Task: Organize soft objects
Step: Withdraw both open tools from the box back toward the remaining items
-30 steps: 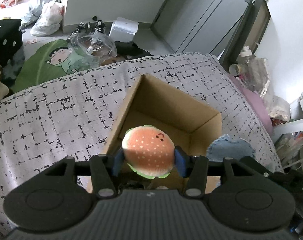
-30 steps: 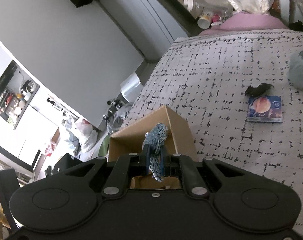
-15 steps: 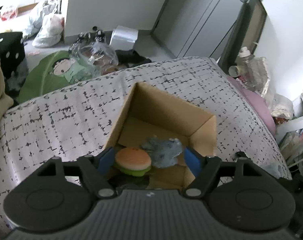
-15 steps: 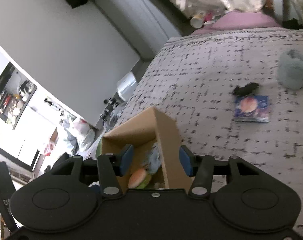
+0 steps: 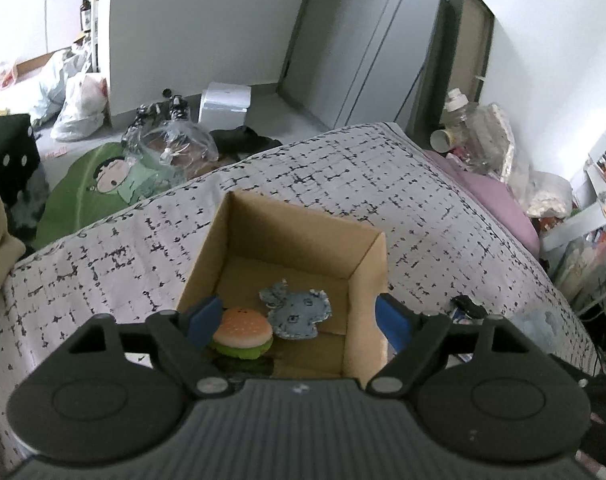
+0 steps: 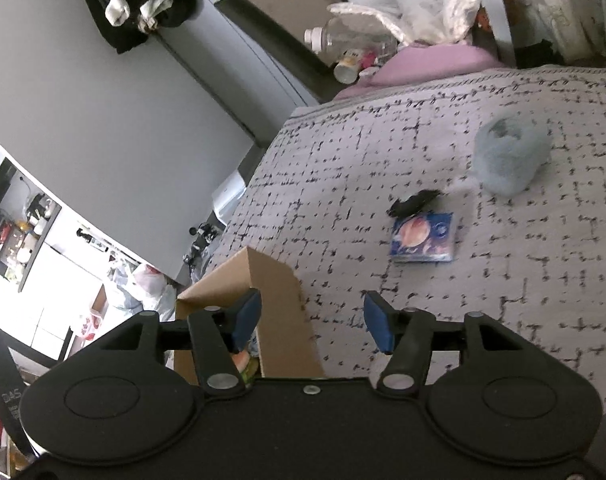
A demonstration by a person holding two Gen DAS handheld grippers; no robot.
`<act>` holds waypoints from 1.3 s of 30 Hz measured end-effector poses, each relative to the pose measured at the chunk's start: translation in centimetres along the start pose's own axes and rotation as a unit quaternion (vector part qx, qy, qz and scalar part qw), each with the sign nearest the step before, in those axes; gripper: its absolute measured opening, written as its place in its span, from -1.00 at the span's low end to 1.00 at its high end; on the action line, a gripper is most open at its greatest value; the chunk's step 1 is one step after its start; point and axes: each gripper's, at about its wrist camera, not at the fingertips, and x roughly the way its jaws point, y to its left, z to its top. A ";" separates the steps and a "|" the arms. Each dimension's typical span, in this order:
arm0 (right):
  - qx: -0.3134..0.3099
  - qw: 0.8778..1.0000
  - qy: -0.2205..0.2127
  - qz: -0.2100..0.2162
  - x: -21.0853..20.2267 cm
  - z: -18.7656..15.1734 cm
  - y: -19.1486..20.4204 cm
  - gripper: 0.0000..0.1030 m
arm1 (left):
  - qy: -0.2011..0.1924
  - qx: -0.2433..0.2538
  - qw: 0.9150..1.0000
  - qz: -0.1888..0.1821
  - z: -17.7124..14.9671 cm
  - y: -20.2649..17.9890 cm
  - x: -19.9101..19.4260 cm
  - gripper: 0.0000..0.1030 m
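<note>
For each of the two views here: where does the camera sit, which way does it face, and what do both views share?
Left wrist: behind the left gripper, jaws opening and empty, facing down into the cardboard box holding the burger plush and denim patch.
Right wrist: behind the right gripper, jaws opening and empty, facing across the bedspread toward the blue fluffy toy.
Shared: box, burger plush, bedspread.

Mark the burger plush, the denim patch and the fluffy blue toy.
burger plush (image 5: pixel 242 325), left wrist view, on its bun top.
denim patch (image 5: pixel 299 314), left wrist view, on its middle.
fluffy blue toy (image 6: pixel 509 156), right wrist view, on its body.
</note>
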 end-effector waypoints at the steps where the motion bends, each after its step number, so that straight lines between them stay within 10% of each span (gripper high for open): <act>1: -0.001 1.000 -0.002 0.000 -0.3 0.1 -0.3 0.12 | 0.002 0.001 1.000 0.001 0.0 -0.2 0.0 0.60; 39: 0.044 0.998 -0.043 -0.017 -3.9 3.7 -11.2 0.36 | 0.028 0.090 0.994 -0.049 -2.3 -12.2 0.6 0.60</act>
